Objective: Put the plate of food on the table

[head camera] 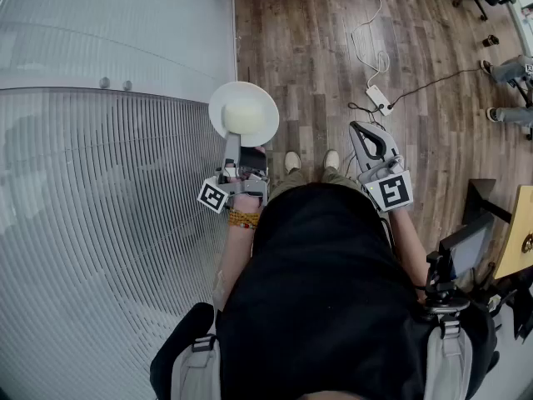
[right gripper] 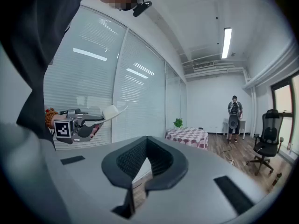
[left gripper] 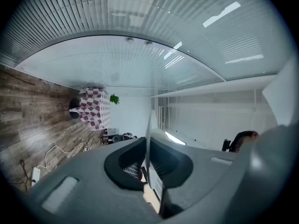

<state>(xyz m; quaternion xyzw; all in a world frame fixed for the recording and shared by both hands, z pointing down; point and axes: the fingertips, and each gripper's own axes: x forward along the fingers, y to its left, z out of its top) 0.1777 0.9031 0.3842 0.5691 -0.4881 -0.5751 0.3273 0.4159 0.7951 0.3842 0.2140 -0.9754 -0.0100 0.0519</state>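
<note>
Left gripper clamped on plate rim. Plate out at 12 o'clock from hand, in air beside wall, pale food mound on top. Right gripper closed, nothing in it. Step: carry phase, plate not yet down. Table well off, about 1 o'clock in right gripper view. Next move probably needs a walk over, plate kept level, slow lowering onto table, then release.

The head view looks steeply down over the left gripper, right gripper and wooden floor. Each gripper view looks close along its own fingers toward the far checkered table; the right one also catches the left gripper.
</note>
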